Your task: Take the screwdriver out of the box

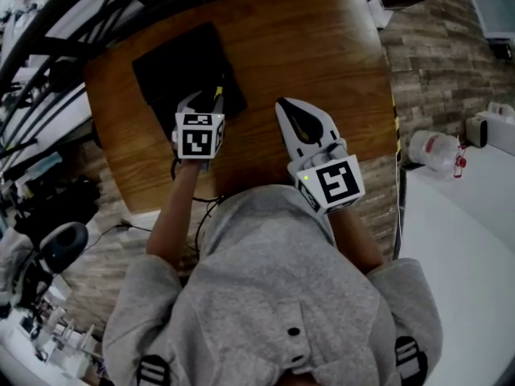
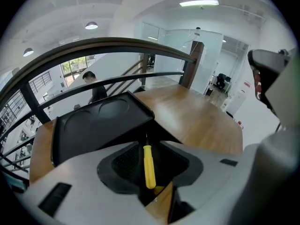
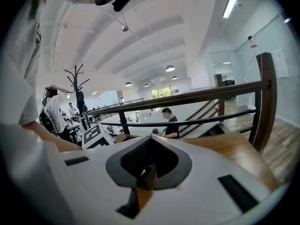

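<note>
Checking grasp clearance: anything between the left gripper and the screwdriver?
Nothing visible. The yellow screwdriver lies between the left gripper's open jaws, pads not pressing it, its tip toward the black box. The right gripper is off to the side, clear.

This is an open-plan office on an upper floor. Long white ceiling lights (image 2: 199, 3) and tall glass partition walls (image 2: 206, 46) run through it. A black metal railing (image 2: 117, 43) overlooks a lower level. People sit at desks (image 3: 169, 121) near a black coat stand (image 3: 77, 90). A rounded brown wooden counter (image 1: 322, 47) stands on grey-brown plank flooring (image 1: 442, 71).
</note>
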`<state>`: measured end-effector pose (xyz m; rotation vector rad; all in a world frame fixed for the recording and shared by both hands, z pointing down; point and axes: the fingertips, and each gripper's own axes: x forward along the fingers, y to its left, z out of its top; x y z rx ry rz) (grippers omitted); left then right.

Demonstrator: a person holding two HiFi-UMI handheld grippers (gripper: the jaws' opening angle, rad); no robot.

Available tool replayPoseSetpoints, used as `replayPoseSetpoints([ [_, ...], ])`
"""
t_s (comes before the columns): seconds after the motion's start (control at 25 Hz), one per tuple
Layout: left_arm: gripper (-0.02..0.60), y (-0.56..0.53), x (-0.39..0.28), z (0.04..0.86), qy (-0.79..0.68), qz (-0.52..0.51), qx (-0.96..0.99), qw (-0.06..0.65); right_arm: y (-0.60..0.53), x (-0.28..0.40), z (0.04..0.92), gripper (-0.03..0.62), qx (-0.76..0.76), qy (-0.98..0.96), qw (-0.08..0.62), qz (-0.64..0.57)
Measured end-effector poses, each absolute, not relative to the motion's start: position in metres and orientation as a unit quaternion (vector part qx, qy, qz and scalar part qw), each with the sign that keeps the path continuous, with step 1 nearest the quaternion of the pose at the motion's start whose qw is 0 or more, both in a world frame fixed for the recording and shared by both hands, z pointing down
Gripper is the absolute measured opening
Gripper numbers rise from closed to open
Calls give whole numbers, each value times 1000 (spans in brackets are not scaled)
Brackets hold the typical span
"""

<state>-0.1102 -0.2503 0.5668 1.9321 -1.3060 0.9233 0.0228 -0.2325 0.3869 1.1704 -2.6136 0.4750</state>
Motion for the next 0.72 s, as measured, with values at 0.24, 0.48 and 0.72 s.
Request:
replayPoseSetpoints([
  [0.24, 135, -256, -107, 590, -480, 365, 729, 325, -242, 16, 396, 15, 397, -892, 134, 167],
  [0.48, 135, -260, -100, 614, -465, 390, 717, 342, -248, 20, 402, 15, 393, -890, 141, 183],
  [0.72, 135, -262, -100, 627, -458, 407, 711, 344, -253, 20, 407, 15, 396, -887, 142, 190],
])
